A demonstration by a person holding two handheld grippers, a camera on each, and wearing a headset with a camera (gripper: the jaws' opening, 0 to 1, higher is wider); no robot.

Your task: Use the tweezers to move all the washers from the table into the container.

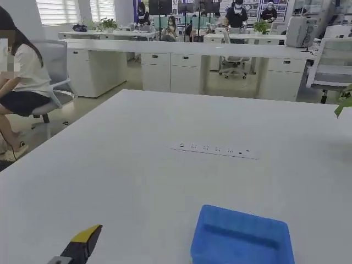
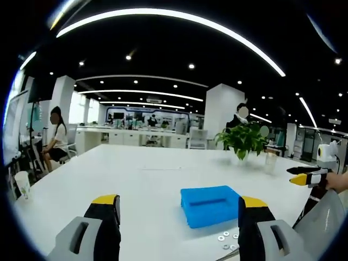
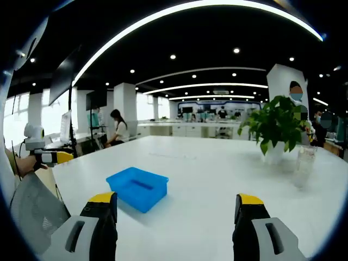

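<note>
The left claw and right claw are hanging wide open, gripping nothing, while the washers are lying on the worktop just beside the blue container, so the moving is seemingly not yet starting.

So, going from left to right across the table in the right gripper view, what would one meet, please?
left gripper → blue container → potted plant → clear cup
</note>
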